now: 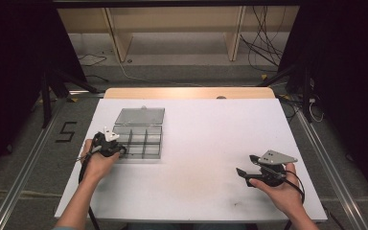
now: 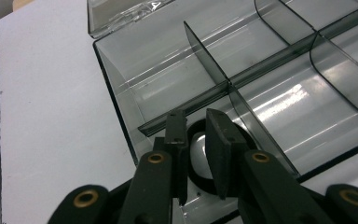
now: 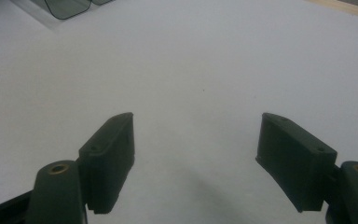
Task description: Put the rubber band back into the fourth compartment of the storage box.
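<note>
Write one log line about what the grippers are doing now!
left gripper: jaws slightly apart, at ring in box | right gripper: open, over table

- Premises judged a lab or recording studio.
- White table (image 1: 211,143) set between black curtains (image 1: 14,57).
- Loose cables (image 1: 263,48) and floor rails (image 1: 24,158) noted.
- Bare wooden shelving (image 1: 172,28) behind.

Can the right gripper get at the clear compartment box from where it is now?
Probably yes: bare white table lies between the open right gripper and the box; the left gripper works its near-left compartment.
</note>
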Motion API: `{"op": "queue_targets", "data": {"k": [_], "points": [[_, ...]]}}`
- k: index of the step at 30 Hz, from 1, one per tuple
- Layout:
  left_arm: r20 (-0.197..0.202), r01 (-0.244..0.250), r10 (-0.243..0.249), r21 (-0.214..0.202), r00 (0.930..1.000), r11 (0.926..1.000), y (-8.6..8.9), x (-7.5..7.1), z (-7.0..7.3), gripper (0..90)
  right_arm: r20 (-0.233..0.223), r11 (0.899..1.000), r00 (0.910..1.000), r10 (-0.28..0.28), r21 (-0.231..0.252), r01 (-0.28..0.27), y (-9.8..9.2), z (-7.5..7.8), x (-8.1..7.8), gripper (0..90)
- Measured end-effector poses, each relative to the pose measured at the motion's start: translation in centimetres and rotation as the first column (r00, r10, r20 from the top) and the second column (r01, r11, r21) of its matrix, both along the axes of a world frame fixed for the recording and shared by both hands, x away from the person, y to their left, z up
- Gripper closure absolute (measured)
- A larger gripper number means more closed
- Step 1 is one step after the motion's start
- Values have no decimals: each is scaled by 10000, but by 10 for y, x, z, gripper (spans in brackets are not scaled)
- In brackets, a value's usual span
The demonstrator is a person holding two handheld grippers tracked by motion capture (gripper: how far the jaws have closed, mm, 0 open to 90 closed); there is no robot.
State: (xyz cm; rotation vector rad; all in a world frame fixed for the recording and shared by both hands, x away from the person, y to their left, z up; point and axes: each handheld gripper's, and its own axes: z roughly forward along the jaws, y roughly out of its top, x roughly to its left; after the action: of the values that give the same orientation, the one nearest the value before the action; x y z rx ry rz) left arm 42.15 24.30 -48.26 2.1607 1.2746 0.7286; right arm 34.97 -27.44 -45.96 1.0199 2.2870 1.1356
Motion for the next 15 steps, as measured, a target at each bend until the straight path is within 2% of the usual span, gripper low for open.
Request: {"op": "queue_targets", "data": {"k": [15], "points": [[549,-258,279,-390,9981,9989,-1,-1,9,695,2,10000,10000,10,13,-10,0,0,0,282]]}}
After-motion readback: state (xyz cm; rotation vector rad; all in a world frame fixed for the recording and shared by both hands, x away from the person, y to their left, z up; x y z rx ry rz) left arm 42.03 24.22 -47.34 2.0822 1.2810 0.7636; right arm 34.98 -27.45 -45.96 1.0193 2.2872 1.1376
